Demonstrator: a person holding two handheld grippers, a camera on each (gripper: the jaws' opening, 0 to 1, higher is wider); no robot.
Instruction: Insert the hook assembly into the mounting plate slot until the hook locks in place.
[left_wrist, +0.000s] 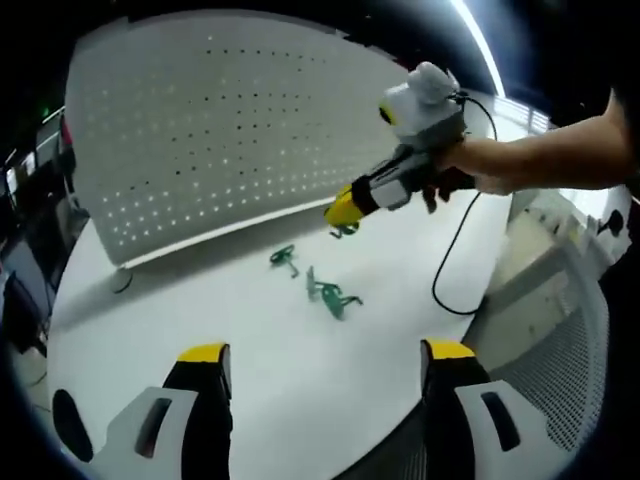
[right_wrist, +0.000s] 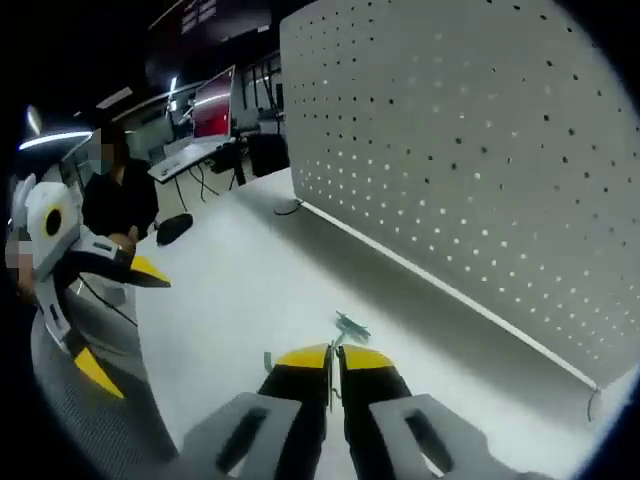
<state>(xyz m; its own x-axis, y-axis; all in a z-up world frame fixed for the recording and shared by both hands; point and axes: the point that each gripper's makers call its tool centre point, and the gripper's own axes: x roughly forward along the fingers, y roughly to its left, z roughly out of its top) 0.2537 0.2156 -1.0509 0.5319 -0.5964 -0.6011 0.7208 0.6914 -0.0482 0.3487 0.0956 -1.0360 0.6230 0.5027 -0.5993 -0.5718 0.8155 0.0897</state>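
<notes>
The white perforated mounting plate stands upright at the back of the white table; in the right gripper view the plate is close on the right. My right gripper, held by a hand, hovers above the table in front of the plate, shut on a small green hook. From its own view the right gripper has jaws together, and the green hook pokes out past the tips. Two more green hooks lie on the table. My left gripper is open and holds nothing.
A black cable hangs from the right gripper onto the table. A grey mesh chair back sits at the table's right edge. A person, a small black object and monitors lie beyond the far end.
</notes>
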